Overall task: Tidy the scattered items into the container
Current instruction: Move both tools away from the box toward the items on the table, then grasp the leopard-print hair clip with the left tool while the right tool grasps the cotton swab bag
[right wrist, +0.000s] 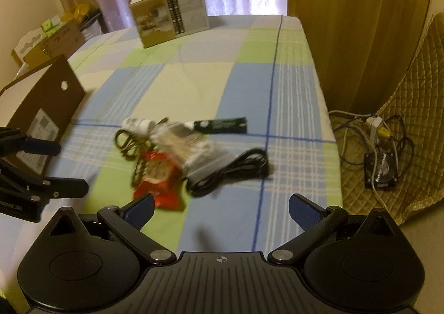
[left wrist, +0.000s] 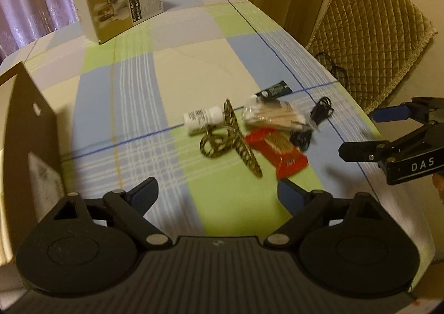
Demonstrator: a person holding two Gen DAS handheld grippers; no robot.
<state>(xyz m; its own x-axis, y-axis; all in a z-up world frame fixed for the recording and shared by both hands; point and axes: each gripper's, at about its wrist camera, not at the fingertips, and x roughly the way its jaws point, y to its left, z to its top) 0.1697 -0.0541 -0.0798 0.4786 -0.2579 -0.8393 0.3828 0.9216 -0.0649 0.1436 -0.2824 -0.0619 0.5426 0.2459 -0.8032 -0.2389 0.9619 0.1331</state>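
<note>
Now, pile: red packet (left wrist: 280, 151), scissors (left wrist: 230, 139), black cable (right wrist: 236, 172) heaped mid-worktop, toward its right edge.
Tongs: left tongs (left wrist: 217, 193) and right tongs (right wrist: 220, 210) both spread, empty.
Nearer: right tongs (cable just ahead).
Container: cardboard box (left wrist: 26, 131) at left edge.

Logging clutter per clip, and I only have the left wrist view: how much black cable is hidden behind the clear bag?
Observer: A full coiled bundle; the black cable lies next to the clear bag.
Operator: Anything on the quilted seat besides wires?
Observer: What looks like a small square fan lies among them.
Operator: Past the brown box?
Observer: More cardboard boxes stand beyond it, off the table.
</note>
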